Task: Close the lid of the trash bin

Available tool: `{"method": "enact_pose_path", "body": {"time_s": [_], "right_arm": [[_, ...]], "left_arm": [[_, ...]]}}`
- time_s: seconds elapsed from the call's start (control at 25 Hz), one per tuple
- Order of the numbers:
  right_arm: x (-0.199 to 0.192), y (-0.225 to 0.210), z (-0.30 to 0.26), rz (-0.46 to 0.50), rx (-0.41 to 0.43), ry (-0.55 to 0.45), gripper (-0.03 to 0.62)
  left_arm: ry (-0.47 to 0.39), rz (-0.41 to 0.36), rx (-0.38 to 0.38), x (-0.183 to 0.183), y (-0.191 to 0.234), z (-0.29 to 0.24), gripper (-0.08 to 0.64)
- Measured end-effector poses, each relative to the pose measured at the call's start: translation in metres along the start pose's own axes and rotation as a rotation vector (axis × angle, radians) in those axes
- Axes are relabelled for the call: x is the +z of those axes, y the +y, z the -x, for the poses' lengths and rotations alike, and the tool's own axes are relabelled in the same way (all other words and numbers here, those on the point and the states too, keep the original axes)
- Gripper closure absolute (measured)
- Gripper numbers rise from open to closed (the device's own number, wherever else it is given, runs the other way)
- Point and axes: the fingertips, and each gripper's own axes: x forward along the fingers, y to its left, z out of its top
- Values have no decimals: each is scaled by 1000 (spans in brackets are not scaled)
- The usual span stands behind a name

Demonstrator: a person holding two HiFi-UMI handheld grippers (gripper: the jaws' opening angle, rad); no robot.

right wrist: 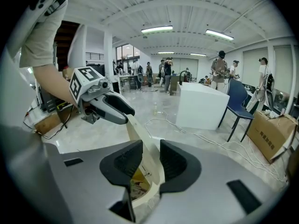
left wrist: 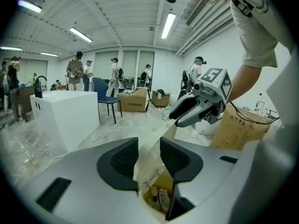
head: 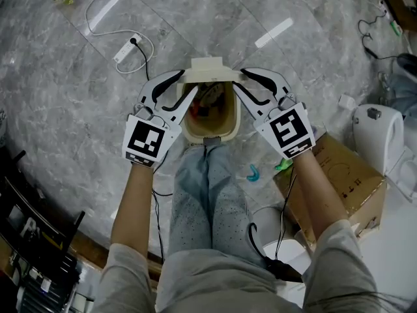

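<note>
Because the lid (head: pixel 210 70) stands straight up at the far side of the trash bin (head: pixel 210 130), which sits on the floor (head: pixel 65 77) right in front of our knees, we think it has a long way to come down. Our left gripper (head: pixel 187 81) and our right gripper (head: pixel 239 79) both have their jaws spread apart. A side edge of the lid sits in each gap, and neither gripper squeezes it. If we push with loose jaws, the thin edge may slip out, and the lid may drop with a bang or stay up. If one side pulls harder than the other, the lid may twist at its hinge. The bin looks light, so a hard pull may slide it or tip it toward us. The rubbish (head: pixel 205 103) inside may also hold the lid open a little.
</note>
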Motion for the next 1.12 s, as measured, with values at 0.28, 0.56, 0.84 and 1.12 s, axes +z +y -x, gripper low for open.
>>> {"method": "enact_pose_path", "body": {"time_s": [0.28, 0.56, 0.84, 1.12], "right_arm": [[-17, 30, 15, 42, 27, 15, 456], [-42, 66, 29, 101, 42, 59, 456], [-62, 90, 33, 141, 44, 88, 456], [-78, 106, 35, 169, 57, 106, 456]], "left_arm": [[15, -20, -20, -16, -29, 16, 402], [45, -72, -43, -39, -64, 34, 402], [50, -66, -48, -64, -87, 42, 402], [66, -126, -53, -78, -102, 47, 402]]}}
